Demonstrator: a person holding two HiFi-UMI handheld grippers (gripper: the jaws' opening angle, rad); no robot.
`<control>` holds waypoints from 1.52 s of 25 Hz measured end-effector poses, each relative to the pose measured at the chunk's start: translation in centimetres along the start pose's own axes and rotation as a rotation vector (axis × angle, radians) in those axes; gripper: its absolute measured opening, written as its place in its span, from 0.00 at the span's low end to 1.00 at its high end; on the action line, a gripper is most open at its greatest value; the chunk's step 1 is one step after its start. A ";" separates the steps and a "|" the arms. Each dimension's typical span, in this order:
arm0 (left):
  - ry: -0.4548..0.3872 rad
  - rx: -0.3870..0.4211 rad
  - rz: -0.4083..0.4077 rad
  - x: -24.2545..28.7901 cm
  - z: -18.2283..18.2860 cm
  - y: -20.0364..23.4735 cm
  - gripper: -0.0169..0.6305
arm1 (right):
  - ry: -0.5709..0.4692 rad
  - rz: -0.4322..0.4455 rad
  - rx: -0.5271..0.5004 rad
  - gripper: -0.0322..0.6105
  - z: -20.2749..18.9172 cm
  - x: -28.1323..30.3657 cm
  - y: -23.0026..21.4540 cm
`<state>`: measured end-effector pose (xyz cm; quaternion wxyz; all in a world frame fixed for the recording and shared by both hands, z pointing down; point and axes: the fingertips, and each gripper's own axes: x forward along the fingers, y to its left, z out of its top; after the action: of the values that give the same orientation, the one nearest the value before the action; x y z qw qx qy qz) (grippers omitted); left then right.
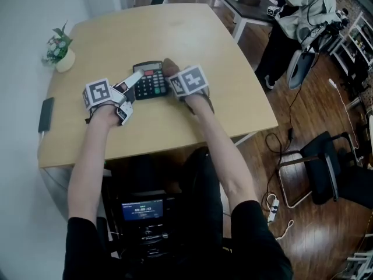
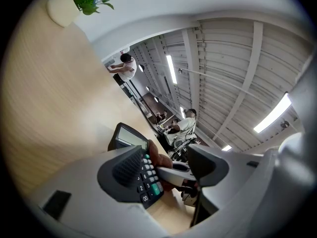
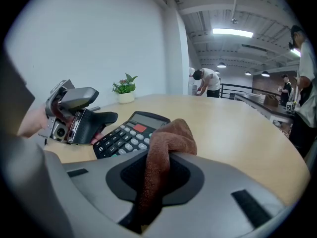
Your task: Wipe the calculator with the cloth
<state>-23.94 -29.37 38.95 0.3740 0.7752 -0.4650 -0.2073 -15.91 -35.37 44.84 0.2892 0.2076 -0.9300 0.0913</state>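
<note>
A black calculator point(image 1: 150, 81) lies flat near the middle of the wooden table point(image 1: 192, 34). My right gripper point(image 1: 176, 79) is shut on a brown cloth point(image 1: 170, 66), and the bunched cloth point(image 3: 166, 143) sits at the right side of the calculator point(image 3: 126, 135). My left gripper point(image 1: 129, 95) is at the calculator's left near corner, jaws standing wide apart. In the right gripper view, the left gripper point(image 3: 86, 110) has its lower black pad against that corner and its upper finger in the air. In the left gripper view, the calculator point(image 2: 130, 138) and the cloth point(image 2: 157, 155) show between the jaws.
A small potted plant point(image 1: 58, 51) stands at the table's far left corner. A dark phone point(image 1: 45, 114) lies at the left edge. To the right, on the wooden floor, are a black chair point(image 1: 335, 168), cables and a standing person point(image 1: 303, 10).
</note>
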 end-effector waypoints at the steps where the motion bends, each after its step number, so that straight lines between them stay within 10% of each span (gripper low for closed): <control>1: 0.000 0.008 0.006 0.0 0.0 0.0 0.45 | 0.000 0.004 -0.001 0.14 0.0 0.0 0.0; 7: -0.033 0.008 -0.011 -0.6 0.2 -0.4 0.45 | -0.080 0.024 0.090 0.14 -0.4 -2.4 -0.4; 16: -0.167 0.133 -0.237 -7.4 -3.4 -7.1 0.43 | -0.595 0.372 0.487 0.14 -0.7 -15.1 3.6; 28: -0.161 0.257 -0.257 -10.8 -8.5 -14.1 0.39 | -0.739 0.649 0.500 0.14 -0.5 -22.5 12.8; 38: -0.146 0.271 -0.264 -11.9 -10.4 -15.9 0.32 | -0.795 0.601 0.469 0.13 -1.5 -25.5 12.6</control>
<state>-13.72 -10.32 32.97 0.2012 0.8555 -0.4088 -0.2459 -1.69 -15.10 30.72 -0.1774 0.0106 -0.9406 0.2892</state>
